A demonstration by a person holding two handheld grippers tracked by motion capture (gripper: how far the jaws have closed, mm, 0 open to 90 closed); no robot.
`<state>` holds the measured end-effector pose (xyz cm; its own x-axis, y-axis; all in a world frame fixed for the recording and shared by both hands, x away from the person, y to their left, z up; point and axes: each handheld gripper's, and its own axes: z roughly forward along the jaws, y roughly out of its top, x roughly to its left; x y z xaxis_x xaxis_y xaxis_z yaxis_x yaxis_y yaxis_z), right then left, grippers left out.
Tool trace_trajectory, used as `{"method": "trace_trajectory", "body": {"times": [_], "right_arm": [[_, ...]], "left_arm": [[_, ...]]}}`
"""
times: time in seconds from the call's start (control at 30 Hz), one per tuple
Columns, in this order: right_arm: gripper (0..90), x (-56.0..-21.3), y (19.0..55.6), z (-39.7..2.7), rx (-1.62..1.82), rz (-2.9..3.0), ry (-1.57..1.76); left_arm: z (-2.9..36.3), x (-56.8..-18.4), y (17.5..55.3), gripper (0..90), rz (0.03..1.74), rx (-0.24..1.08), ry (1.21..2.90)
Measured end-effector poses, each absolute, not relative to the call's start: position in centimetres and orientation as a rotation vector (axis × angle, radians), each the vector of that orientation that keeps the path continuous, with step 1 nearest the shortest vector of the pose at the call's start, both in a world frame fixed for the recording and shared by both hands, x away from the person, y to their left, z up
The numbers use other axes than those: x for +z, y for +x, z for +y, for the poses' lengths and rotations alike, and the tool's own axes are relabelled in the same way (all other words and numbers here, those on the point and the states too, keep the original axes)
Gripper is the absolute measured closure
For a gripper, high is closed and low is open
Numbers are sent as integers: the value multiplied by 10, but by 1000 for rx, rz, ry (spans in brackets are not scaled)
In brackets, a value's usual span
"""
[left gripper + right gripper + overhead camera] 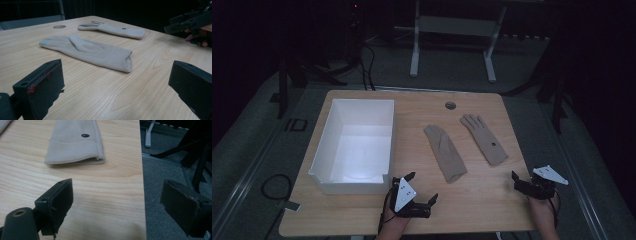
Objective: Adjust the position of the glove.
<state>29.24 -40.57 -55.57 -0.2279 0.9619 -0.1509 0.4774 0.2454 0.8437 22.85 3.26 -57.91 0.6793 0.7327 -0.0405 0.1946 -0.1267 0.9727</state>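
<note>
Wooden counter with rounded corners; front strip near the person is bare, open wood between both claws. White box, open top, sits on the left half, its front wall near the front edge. Two beige gloves lie flat mid-right, apart from each other: near glove with cuff toward the person, far glove with a small dark tag, cuff toward the right edge. Round grommet hole near the back edge. Grey carpet floor around, dark room, white desk legs behind, cables on the floor.

Left claw low at the front edge just right of the box, jaws wide apart, holding nothing, aimed at the near glove's cuff. Right claw at the front right corner, jaws wide, nothing held, one jaw over wood, the other past the right edge over carpet. Hands come in from the bottom.
</note>
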Motion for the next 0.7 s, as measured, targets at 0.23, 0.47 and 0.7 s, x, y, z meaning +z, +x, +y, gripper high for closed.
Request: {"method": "trace_trajectory", "body": {"times": [0.23,0.47,0.7], "right_arm": [[110,-555,291,-405,881,1841,1332],[111,-539,279,-403,858,1741,1305],[145,-520,281,-402,916,1841,1335]], "left_arm": [[31,-579,229,4,756,550,1674],[31,-579,228,3,747,554,1679],[31,-579,228,3,744,551,1679]]}}
